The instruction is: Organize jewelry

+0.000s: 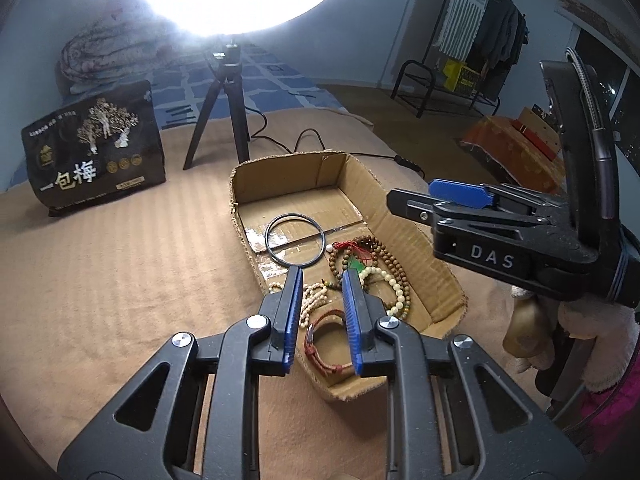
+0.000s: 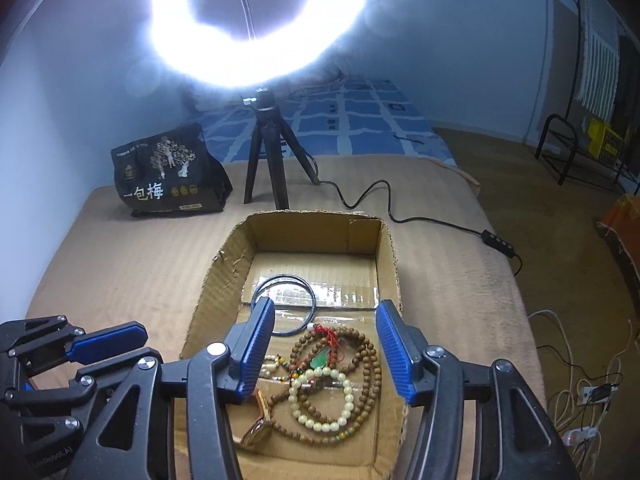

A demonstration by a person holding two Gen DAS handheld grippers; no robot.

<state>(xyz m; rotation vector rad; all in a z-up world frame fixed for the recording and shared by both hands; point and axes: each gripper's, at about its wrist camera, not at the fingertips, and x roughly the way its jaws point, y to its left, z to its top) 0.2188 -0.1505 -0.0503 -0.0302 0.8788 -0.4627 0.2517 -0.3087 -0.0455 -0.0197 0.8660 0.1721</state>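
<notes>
While both pairs of tongs hang over the cardboard box (image 2: 224, 280), neither grips anything. The left gripper (image 1: 322, 274), at lower centre of the left wrist view, has its blue fingers (image 1: 291, 312) a narrow gap apart, with nothing pressed between them; a red cord bracelet (image 1: 320, 340) lies in the box below the gap. The right gripper (image 2: 326, 308), at lower centre of the right wrist view, stands with its jaws wide apart and empty above the jewelry.

The box is open-topped and shallow, with torn edges and shiny tape across its floor. In it lie a thin dark bangle (image 2: 285, 304) toward the far end, a brown bead necklace (image 2: 370, 364), a cream bead bracelet (image 2: 320, 400) and a green pendant (image 2: 320, 361) on red thread, heaped at the near end.

The box rests on a tan ribbed blanket (image 1: 120, 248). Behind it, at upper centre, a black tripod (image 2: 268, 160) carries a glaring ring light (image 2: 264, 20); its cable (image 2: 420, 220) trails to the right. A black snack bag (image 1: 94, 148) with printed trees stands at the left. A blue patterned sheet (image 2: 360, 120) lies beyond. At the upper right of the left wrist view, a clothes rack (image 1: 480, 28) stands against a pale wall over brown carpet.
</notes>
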